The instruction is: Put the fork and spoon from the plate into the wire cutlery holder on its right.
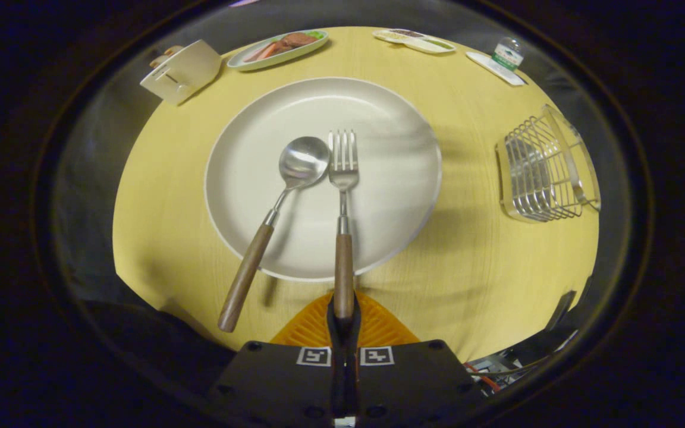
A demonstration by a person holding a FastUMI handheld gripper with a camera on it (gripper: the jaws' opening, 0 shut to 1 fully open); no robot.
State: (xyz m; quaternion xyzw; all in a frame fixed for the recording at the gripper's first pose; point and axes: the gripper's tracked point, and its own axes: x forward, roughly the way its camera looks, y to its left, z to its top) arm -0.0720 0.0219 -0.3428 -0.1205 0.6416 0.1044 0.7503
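The gripper (343, 321) has its fingers closed on the end of the fork's (343, 238) wooden handle. The fork lies with its tines on a round white plate (390, 119), on a yellow bench (473, 267). Just left of it lies the spoon (277, 220), bowl on the plate, handle reaching over the rim. Well to the right stands the wire cutlery holder (541, 172). Beyond the plate sits a dish of food (277, 49).

You're looking at a yellow table (473, 261) bearing the plate (390, 148), wire cutlery holder (541, 172), and small dishes (277, 47).
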